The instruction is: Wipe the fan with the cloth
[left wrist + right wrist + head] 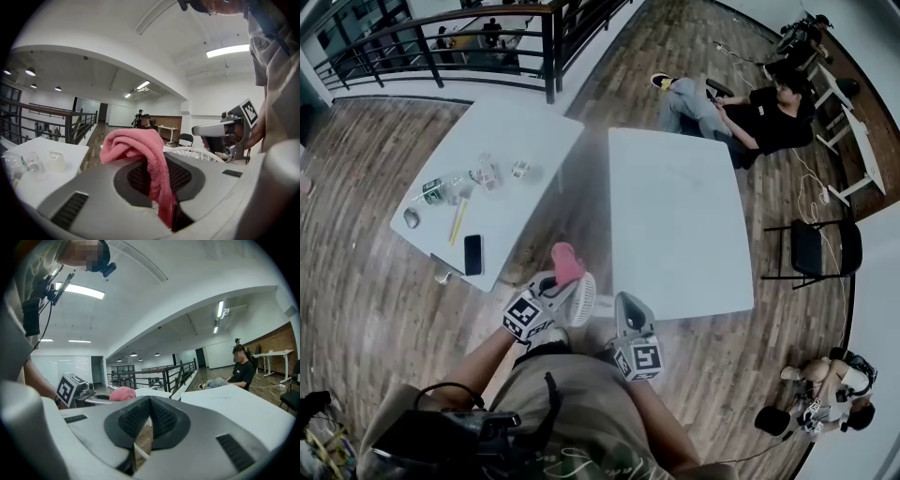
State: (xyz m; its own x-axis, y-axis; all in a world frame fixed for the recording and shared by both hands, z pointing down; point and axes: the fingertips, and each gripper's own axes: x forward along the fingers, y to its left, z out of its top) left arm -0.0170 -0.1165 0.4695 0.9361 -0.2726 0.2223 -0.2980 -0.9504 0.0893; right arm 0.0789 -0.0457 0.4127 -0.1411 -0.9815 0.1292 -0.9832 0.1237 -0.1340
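A pink cloth (567,262) bunches out of my left gripper (559,283), whose jaws are shut on it. In the left gripper view the cloth (140,150) hangs down between the dark pads (187,176). The small white fan (578,300) with its round grille sits just under and to the right of the cloth; its grille (199,153) shows behind the cloth. What bears the fan is hidden. My right gripper (628,304) is right of the fan, near the right table's front edge. In its own view its jaws (150,418) are shut with nothing gripped.
Two white tables stand ahead: the left one (516,122) carries a black phone (472,253), bottles and small items; the right one (675,216) is bare. A person (759,112) sits on the floor beyond it. A black chair (816,248) stands right. A dark railing (441,37) runs behind.
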